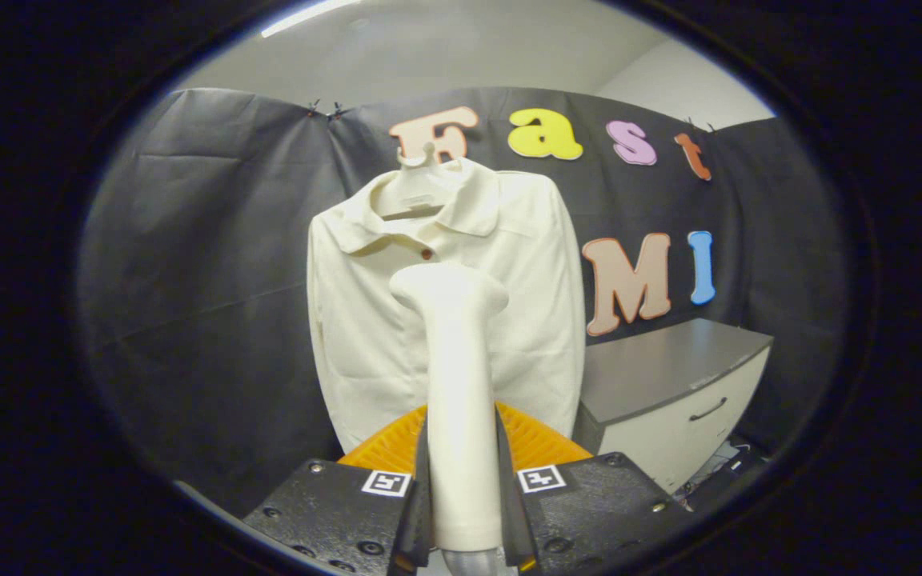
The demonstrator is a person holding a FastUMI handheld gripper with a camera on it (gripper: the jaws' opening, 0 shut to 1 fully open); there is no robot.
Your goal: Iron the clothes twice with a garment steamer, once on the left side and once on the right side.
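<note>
- While it hangs on a pale plastic hanger [421, 180] against the black cloth wall [213, 280], a cream collared shirt [349, 320] faces the camera, its front flat and its sleeves down.
- A white plastic garment steamer [457, 384] with a long handle stands upright between the fingers of the tool [461, 488]; both fingers press on the handle, clamping it.
- Its flared head sits in front of the shirt's middle, just below the collar; whether it touches the fabric cannot be told.
- Judging by this, a pass is about to start or is under way; next, the head likely needs to move to one side of the shirt and sweep along it.
- Something orange and ribbed [541, 440] shows behind the fingers.
- Beside the shirt stands a grey-topped white cabinet [669, 376] with a drawer handle.
- Above are a pale ceiling and wall.
</note>
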